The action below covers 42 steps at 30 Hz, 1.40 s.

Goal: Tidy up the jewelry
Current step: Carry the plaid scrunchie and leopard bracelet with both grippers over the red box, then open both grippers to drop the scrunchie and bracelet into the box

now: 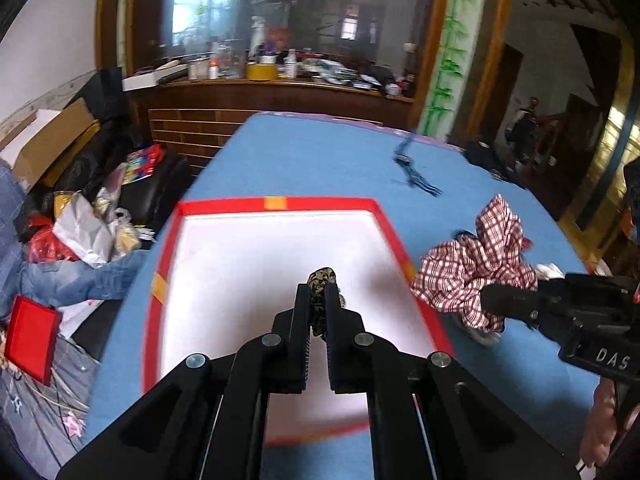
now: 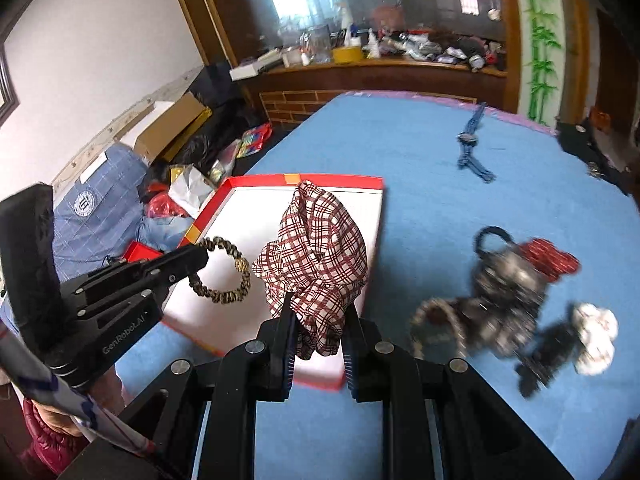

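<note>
My left gripper (image 1: 318, 292) is shut on a thin gold-and-black patterned hair ring (image 1: 325, 274), held over the white floor of a red-rimmed tray (image 1: 320, 203). The right wrist view shows that ring (image 2: 228, 296) hanging from the left gripper (image 2: 200, 256) above the tray (image 2: 320, 178). My right gripper (image 2: 320, 304) is shut on a red-and-white plaid scrunchie (image 2: 320, 248), which bunches up above its fingers near the tray's right side. In the left wrist view the right gripper (image 1: 486, 300) holds this scrunchie (image 1: 472, 268) just right of the tray.
A blurred heap of hair ties (image 2: 508, 292) with a white fluffy one (image 2: 596, 340) lies on the blue tabletop (image 2: 440, 200) to the right. A blue strap-like piece (image 2: 470, 140) lies farther back. Left of the table, clutter and a red box (image 1: 32, 344) crowd the floor.
</note>
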Motion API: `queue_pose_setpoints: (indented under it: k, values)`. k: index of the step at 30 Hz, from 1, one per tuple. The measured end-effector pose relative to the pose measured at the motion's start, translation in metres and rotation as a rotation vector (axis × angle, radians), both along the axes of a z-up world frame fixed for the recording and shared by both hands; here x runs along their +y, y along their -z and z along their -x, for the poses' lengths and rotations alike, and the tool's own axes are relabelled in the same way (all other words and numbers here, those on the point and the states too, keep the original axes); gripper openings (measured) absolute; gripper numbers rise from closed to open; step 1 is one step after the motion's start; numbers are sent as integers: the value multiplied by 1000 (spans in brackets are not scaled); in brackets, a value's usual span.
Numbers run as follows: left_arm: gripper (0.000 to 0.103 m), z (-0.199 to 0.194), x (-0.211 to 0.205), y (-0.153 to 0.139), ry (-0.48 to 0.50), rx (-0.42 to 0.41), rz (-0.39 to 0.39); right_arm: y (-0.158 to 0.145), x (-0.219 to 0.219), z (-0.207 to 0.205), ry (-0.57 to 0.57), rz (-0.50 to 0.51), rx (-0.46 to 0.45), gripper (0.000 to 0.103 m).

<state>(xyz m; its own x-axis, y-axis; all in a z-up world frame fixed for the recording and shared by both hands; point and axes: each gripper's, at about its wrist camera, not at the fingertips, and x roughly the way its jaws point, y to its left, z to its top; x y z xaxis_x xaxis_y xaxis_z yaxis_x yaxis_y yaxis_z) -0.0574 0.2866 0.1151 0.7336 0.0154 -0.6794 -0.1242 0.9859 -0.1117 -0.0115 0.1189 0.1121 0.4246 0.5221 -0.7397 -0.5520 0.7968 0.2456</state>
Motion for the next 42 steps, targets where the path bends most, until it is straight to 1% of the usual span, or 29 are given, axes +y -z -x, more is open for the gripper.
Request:
queue_pose_setpoints:
  k: [5,7,9,12,16,20,25,27,29,31,32,33,35,39,42]
  values:
    - [6,-36,31,3,-35,19,-1,11,36,-40,11,31,25,23]
    - [6,-53,41,10,-51,36,1,16,50,-55,16,38,32,23]
    - [6,-69,46,17,-43,50,10,22,63,-69,17,54,30,23]
    - [6,-91,55,33,-50,86,28,36,84,-89,23,80,43,23]
    - [6,-105,60,45,-57,101,18,50,98,-109,33,99,69,23]
    - [7,-116,62,51,-61,105,13,59,108,-121,37,131,64,23]
    - [7,-125,68,59,-80,118,31,66,111,-130,46,132,85,24]
    - [7,-127,69,61,-90,120,27,68,111,-131,51,134,88,24]
    - [10,-127,72,62,-93,123,37,69,110,-131,50,138,93,28]
    - [15,-125,72,61,-96,123,32,68,109,-131,49,143,93,37]
    - [22,-124,71,60,-99,118,26,67,108,-130,48,140,93,45]
    - [28,-122,71,58,-100,112,20,64,106,-128,48,132,88,50]
    - [30,-120,70,55,-101,103,14,61,106,-126,45,131,79,54]
    - [30,-115,65,49,-99,96,9,52,104,-117,35,131,58,54]
    - [30,-108,63,43,-98,81,10,41,98,-106,39,137,25,55]
